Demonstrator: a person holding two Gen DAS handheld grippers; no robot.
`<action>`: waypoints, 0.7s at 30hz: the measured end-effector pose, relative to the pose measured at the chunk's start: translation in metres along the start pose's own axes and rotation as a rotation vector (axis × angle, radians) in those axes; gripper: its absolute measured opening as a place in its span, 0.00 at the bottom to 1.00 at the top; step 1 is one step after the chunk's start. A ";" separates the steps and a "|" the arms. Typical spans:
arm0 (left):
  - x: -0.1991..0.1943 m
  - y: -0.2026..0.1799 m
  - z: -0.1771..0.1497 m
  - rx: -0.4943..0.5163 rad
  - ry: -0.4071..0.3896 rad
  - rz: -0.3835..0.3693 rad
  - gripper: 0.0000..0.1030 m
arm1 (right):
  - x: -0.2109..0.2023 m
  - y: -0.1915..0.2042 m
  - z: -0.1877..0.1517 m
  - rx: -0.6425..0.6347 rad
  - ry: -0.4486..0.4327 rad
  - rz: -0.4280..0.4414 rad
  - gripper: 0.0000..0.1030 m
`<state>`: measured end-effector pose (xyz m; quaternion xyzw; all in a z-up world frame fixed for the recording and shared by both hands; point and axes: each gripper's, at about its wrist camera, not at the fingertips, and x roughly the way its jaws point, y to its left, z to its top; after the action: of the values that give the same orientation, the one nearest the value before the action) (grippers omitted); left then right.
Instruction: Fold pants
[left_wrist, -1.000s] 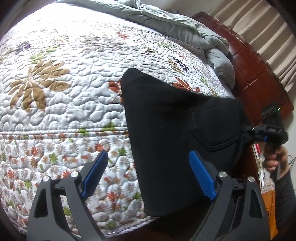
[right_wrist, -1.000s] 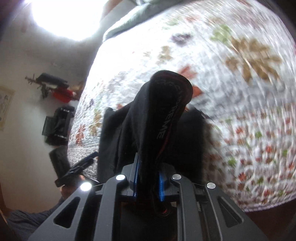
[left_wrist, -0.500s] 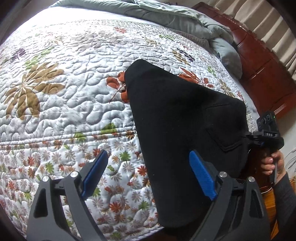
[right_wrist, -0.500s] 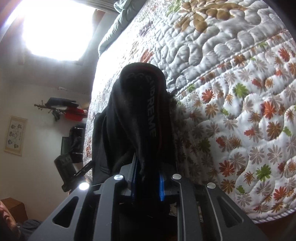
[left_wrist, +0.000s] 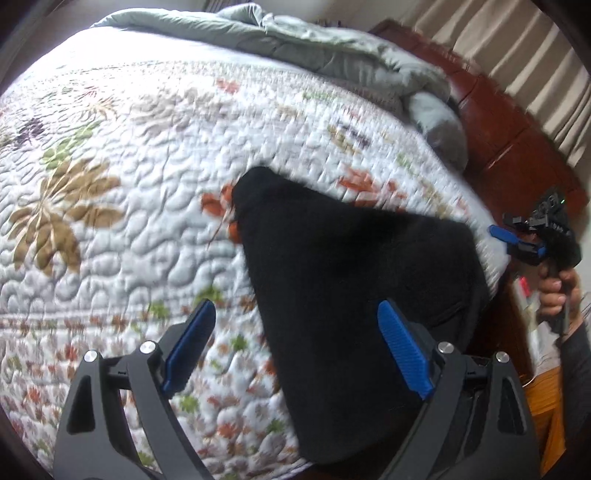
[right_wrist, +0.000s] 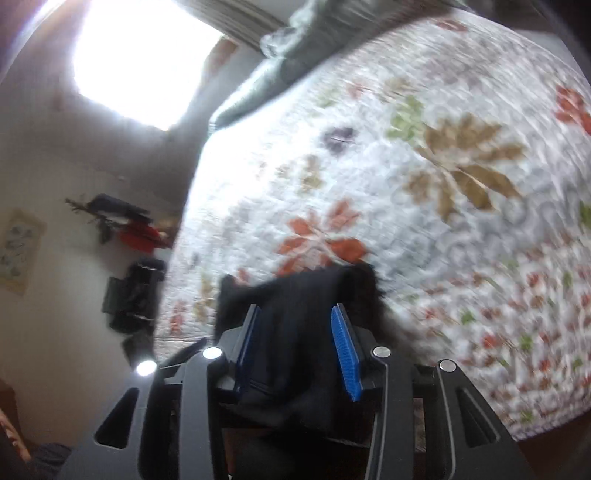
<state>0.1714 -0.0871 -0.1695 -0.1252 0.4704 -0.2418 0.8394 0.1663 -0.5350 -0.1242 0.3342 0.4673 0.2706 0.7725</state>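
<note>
Nearest, the left gripper (left_wrist: 295, 347) hangs over the near edge of the bed (left_wrist: 110, 258), its blue fingers (left_wrist: 402, 350) spread wide and empty. The black pants (left_wrist: 351, 288) lie flat on the floral quilt, one end draped over that near edge, partly under the left gripper. At the pants' right-hand end sits the right gripper (right_wrist: 295, 343); its fingers (right_wrist: 343, 350) have just been parting, with black cloth between them, loose against the pads. A hand (left_wrist: 554, 291) grips its handle. Beyond the pants, a grey blanket (left_wrist: 332, 55) is bunched at the bed's far side by the wooden headboard (left_wrist: 517, 147).
</note>
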 end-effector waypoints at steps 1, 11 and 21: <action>0.000 0.000 0.006 -0.009 -0.007 -0.016 0.87 | 0.013 0.005 0.005 -0.008 0.019 0.018 0.40; 0.047 0.007 0.051 -0.053 0.075 0.055 0.87 | 0.077 -0.055 0.004 0.081 0.136 0.029 0.06; 0.061 0.024 0.046 -0.095 0.110 0.045 0.87 | 0.069 -0.086 -0.011 0.094 0.137 0.038 0.00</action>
<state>0.2441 -0.0995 -0.2004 -0.1408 0.5293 -0.2071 0.8106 0.1946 -0.5356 -0.2313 0.3595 0.5246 0.2853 0.7170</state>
